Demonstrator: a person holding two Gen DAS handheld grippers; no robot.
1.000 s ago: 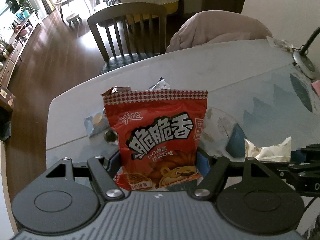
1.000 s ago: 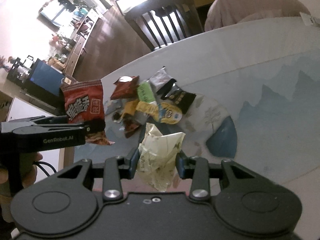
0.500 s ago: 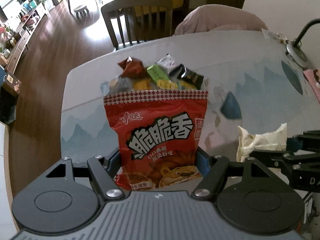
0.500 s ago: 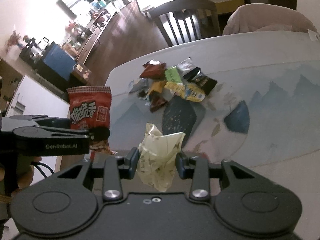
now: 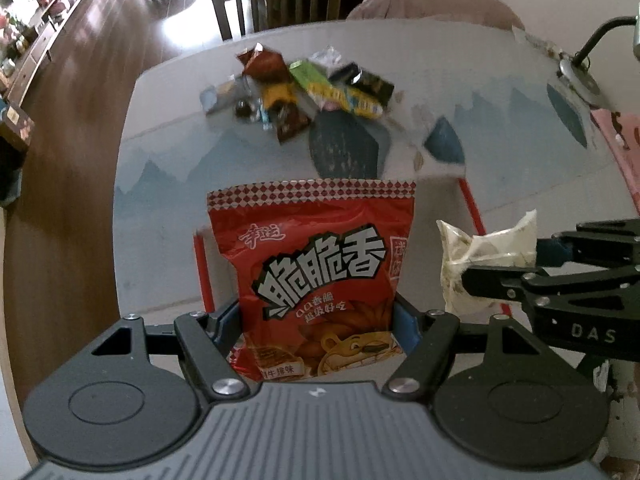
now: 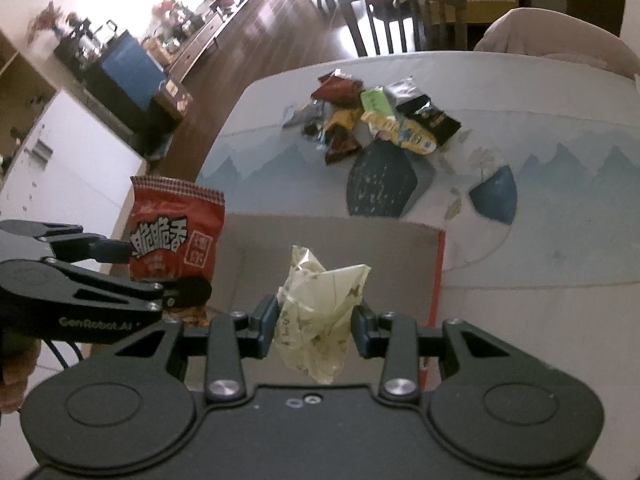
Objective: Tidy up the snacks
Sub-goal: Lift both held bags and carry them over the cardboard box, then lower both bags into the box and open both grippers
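My left gripper [image 5: 318, 320] is shut on the lower part of a red snack bag [image 5: 320, 264] with a cartoon lion, held upright. My right gripper [image 6: 316, 324] is shut on a crumpled cream packet [image 6: 320, 308]. Both hang above an open cardboard box [image 6: 328, 232] with red edges at the near end of the table. In the right wrist view the red bag [image 6: 176, 232] and left gripper [image 6: 160, 268] are at the left; in the left wrist view the cream packet [image 5: 480, 252] and right gripper [image 5: 500, 268] are at the right. A pile of snack packets [image 5: 304, 84] lies farther off on the table.
The table [image 6: 540, 208] has a blue mountain-pattern cover. A wooden chair [image 6: 400, 12] and a cloth-draped seat [image 5: 432, 4] stand beyond its far edge. A lamp base [image 5: 576, 76] and a pink item [image 5: 624, 140] sit at the right. Wooden floor [image 5: 80, 80] lies to the left.
Both grippers have drawn back from the snack pile toward the table's near end, each still holding its packet. The box has come into view beneath them.
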